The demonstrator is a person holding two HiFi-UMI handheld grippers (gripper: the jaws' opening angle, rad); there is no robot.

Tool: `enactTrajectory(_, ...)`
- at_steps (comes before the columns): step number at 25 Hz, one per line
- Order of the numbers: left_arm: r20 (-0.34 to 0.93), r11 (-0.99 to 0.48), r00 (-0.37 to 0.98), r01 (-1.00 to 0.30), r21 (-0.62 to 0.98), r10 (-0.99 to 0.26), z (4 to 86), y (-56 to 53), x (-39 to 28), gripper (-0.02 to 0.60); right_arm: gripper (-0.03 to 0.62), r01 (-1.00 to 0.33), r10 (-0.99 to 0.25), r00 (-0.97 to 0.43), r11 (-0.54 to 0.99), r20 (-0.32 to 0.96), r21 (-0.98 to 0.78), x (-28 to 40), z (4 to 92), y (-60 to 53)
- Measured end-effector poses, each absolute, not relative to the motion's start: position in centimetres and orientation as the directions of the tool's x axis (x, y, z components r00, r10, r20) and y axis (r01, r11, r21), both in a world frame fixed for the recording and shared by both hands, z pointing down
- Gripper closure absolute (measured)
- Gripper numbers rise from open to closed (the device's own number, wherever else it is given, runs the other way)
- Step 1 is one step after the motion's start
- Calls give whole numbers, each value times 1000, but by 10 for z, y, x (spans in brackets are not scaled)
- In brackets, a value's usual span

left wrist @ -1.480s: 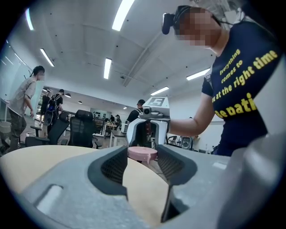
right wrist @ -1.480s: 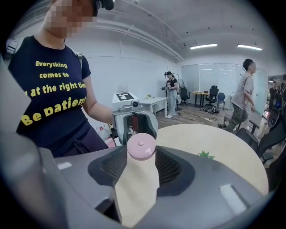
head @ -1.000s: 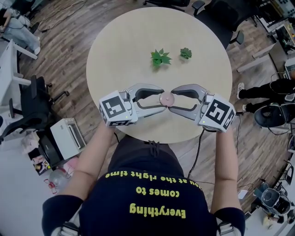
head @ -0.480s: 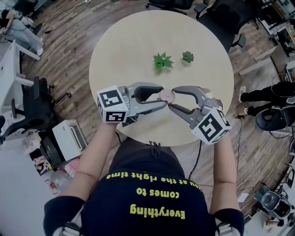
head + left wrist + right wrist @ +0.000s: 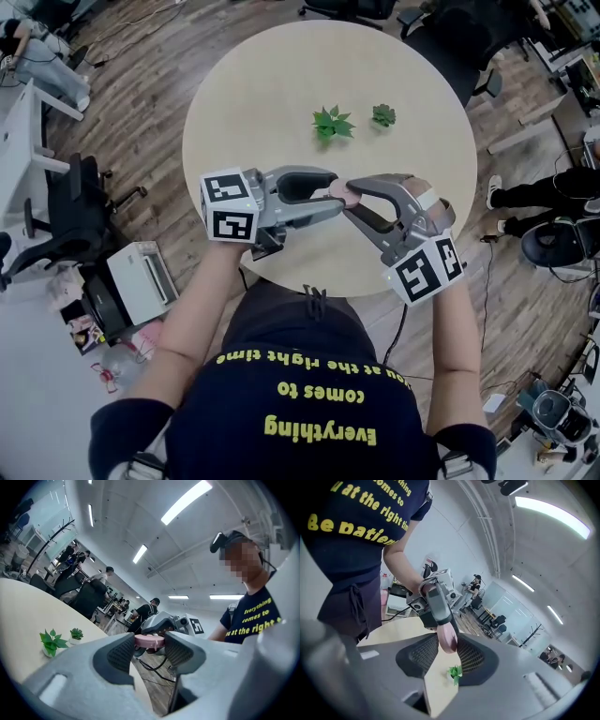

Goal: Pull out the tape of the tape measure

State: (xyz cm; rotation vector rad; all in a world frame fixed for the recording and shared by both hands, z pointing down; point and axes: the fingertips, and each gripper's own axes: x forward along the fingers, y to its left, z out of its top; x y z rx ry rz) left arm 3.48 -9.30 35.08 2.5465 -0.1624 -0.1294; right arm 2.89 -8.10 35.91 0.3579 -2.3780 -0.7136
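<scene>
A small round pink tape measure (image 5: 339,191) hangs above the near edge of the table, between the two grippers. My left gripper (image 5: 336,193) comes in from the left and is shut on it; in the left gripper view both pads press the pink disc (image 5: 149,640). My right gripper (image 5: 348,199) meets it from the right. Its jaws have just been closing, and in the right gripper view the disc (image 5: 447,638) stands edge-on between the ribbed pads, touching both. No pulled-out tape shows.
Two small green plants (image 5: 328,122) (image 5: 381,114) stand on the round beige table (image 5: 281,84). Office chairs (image 5: 66,211) ring the table, a white printer (image 5: 141,279) sits on the floor at left, and a person's legs (image 5: 534,183) show at right.
The right gripper has rolled, its marker cube swinging down toward the person, and its jaws have narrowed onto the pink tape measure. The left gripper rolled a little while keeping its grip.
</scene>
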Motion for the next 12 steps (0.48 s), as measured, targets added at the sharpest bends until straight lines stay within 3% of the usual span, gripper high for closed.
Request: enactTrajectory(12,-81,-784,988,-56,619,-134,348,-93,37,374,491,-23,-519,-730,671,446,741,28,360,-81)
